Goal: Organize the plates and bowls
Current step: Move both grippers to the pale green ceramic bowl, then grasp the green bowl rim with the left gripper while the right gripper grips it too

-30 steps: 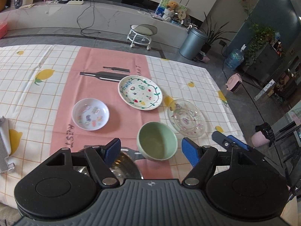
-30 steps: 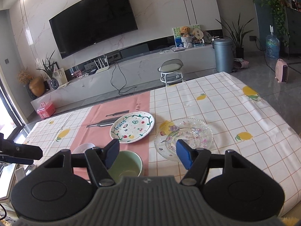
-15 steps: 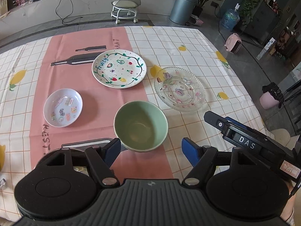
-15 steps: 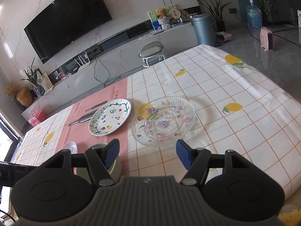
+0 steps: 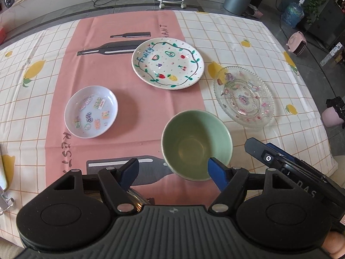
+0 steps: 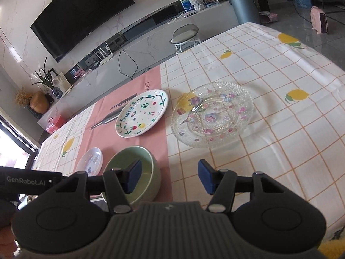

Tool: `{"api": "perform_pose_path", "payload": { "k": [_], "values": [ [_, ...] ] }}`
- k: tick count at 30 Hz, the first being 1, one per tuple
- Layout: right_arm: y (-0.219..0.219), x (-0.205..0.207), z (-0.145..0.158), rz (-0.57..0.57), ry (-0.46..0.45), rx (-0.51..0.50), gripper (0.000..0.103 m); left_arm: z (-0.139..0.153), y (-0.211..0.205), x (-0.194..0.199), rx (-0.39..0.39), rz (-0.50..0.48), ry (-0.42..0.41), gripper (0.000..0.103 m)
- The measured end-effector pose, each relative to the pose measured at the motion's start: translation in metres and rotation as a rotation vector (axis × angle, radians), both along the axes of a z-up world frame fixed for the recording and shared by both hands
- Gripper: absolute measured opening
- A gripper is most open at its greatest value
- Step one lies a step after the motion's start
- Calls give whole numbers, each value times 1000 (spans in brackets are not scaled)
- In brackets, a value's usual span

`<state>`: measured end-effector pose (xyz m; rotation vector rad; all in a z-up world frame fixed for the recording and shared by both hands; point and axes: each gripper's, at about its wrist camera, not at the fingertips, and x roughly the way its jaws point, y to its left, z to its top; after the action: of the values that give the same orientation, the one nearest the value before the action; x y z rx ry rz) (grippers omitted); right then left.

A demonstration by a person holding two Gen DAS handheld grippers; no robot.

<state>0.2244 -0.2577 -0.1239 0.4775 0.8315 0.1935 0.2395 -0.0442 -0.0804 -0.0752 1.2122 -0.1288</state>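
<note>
Green bowl (image 5: 196,144) now nearer the left hand-held gripper (image 5: 173,170) than before

Left gripper (image 5: 172,169) angled steeply downward, jaws spread wide, nothing pressed between its blue pads; right gripper (image 6: 168,176) tilted down less steeply, jaws closing, still apart, gripping nothing

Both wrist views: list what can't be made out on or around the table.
- Shiny metal object, left wrist view: mostly hidden behind the left gripper; unidentifiable.
- Small sticker dish, right wrist view: partly hidden by the green bowl and gripper body; stickers too small.
- Pale object, left wrist view: cut off by the left edge.
- Green bowl's near rim, both views: covered by fingers.
</note>
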Motion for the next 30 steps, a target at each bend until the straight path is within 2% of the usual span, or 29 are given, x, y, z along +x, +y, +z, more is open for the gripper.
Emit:
{"api": "perform_pose_path", "payload": {
  "k": [8,11,13,15,18,25,28,30],
  "values": [
    [18,15,-9,3,53,53,58,-15,6,13,55,2,31,85],
    [24,20,-15,-11,89,76,57,-19,6,15,79,-4,37,82],
    [28,21,-16,-22,97,58,54,-22,6,17,85,-5,41,82],
    [31,22,-18,-22,100,51,46,-25,5,19,91,-12,43,80],
    [33,24,-21,-20,112,54,46,-27,3,22,101,-27,39,78],
    [35,29,-29,-26,153,50,40,-37,-1,32,82,-75,65,64],
    [38,32,-33,-16,172,54,35,-40,-2,35,74,-88,80,57],
    [40,33,-34,-7,183,49,30,-41,-1,35,63,-96,70,57]
  ]
}}
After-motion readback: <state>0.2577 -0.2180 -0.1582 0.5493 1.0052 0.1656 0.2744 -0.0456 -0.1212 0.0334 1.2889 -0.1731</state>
